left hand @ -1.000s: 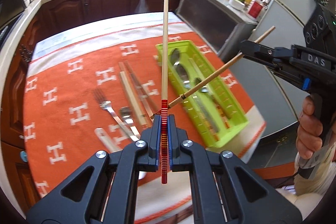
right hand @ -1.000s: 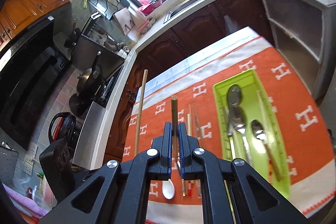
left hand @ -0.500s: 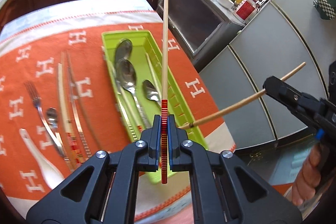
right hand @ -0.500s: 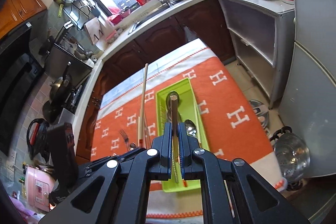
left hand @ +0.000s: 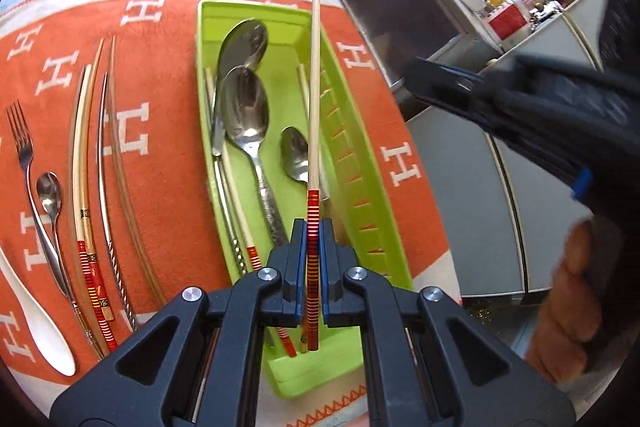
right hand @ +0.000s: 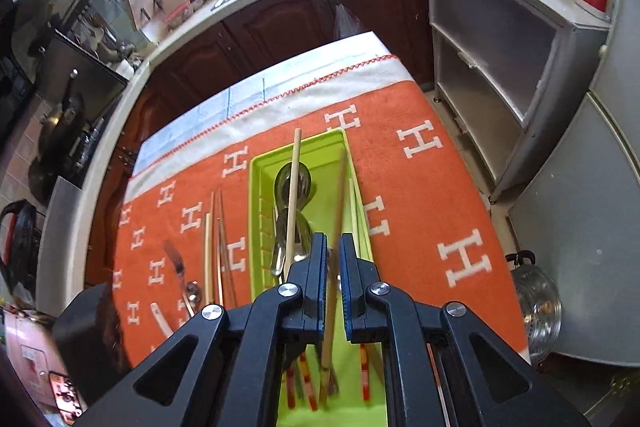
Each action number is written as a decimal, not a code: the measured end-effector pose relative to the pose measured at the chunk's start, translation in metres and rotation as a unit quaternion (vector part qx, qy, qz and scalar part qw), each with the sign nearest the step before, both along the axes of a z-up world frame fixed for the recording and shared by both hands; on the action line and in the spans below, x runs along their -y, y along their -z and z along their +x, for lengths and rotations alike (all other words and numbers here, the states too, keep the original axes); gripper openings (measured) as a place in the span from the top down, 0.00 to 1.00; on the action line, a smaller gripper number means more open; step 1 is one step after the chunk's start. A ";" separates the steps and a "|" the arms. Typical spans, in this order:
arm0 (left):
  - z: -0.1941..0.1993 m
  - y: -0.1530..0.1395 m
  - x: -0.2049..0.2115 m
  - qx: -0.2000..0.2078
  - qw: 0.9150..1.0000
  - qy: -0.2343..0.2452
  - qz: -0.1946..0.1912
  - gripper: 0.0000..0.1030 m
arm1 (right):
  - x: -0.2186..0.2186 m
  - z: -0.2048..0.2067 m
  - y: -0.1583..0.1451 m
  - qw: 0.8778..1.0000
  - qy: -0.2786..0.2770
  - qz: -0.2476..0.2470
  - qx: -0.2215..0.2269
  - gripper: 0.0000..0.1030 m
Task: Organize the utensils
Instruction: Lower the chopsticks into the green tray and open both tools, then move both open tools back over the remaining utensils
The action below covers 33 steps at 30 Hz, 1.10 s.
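Note:
A lime-green tray [left hand: 352, 131] lies on the orange cloth and holds three metal spoons [left hand: 244, 111] and several chopsticks. My left gripper [left hand: 313, 227] is shut on the red-striped handle of a pale chopstick [left hand: 315, 87], which points along the tray's right side, low over it. In the right wrist view my right gripper [right hand: 332, 243] is shut on a second chopstick [right hand: 339, 195]. That chopstick is blurred and tilted, and its lower end reaches down into the tray [right hand: 258, 211]. The right gripper [left hand: 440, 83] shows blurred at the right of the left wrist view, with a hand below it.
Left of the tray on the cloth lie a fork [left hand: 20, 131], a small metal spoon [left hand: 49, 191], a white ceramic spoon [left hand: 40, 327] and several chopsticks [left hand: 80, 147]. A grey cabinet [right hand: 500, 67] stands right of the table, and a steel pot [right hand: 536, 311] sits on the floor.
Both grippers have come down and closer to the green tray with their chopsticks. The right one swung in over the tray, and the two chopsticks no longer cross.

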<state>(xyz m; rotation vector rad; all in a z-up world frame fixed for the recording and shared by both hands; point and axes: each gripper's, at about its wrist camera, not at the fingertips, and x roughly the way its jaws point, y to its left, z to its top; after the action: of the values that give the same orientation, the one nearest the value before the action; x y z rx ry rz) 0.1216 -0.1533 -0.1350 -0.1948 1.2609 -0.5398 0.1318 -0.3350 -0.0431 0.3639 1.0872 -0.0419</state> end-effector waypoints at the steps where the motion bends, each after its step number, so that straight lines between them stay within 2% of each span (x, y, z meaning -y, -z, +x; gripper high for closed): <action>1: 0.002 0.002 -0.002 -0.004 1.000 0.000 0.001 0.97 | 0.000 0.011 0.008 1.000 0.000 0.000 -0.008 0.94; 3: 0.005 0.008 -0.003 -0.012 1.000 -0.005 0.006 0.97 | 0.000 0.027 0.021 1.000 0.003 0.010 -0.021 0.89; 5: 0.007 0.012 -0.004 -0.018 1.000 -0.006 0.007 0.97 | 0.001 0.037 0.027 1.000 0.007 0.008 -0.025 0.79; 7: 0.008 0.012 -0.005 -0.019 1.000 -0.006 0.012 0.97 | -0.003 0.040 0.031 1.000 0.004 0.003 -0.023 0.75; 12: 0.004 0.002 -0.014 -0.008 1.000 -0.005 0.018 0.97 | -0.022 0.047 0.051 1.000 -0.007 0.001 -0.025 0.75; 17: -0.004 -0.012 -0.021 0.018 0.998 -0.003 0.053 0.96 | -0.030 0.039 0.060 0.999 -0.018 -0.002 -0.027 0.75; 28: -0.011 -0.033 -0.064 0.052 0.992 -0.042 0.104 0.95 | -0.049 0.010 0.063 0.999 -0.040 -0.008 -0.023 0.75; 33: -0.016 -0.037 -0.085 0.052 0.991 -0.061 0.109 0.93 | -0.056 -0.005 0.059 0.999 -0.050 -0.003 -0.019 0.75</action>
<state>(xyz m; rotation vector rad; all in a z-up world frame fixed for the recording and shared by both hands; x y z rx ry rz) 0.1061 -0.0686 -0.0985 -0.0583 1.1879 -0.3012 0.1268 -0.2791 -0.1025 0.3037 1.1416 0.0355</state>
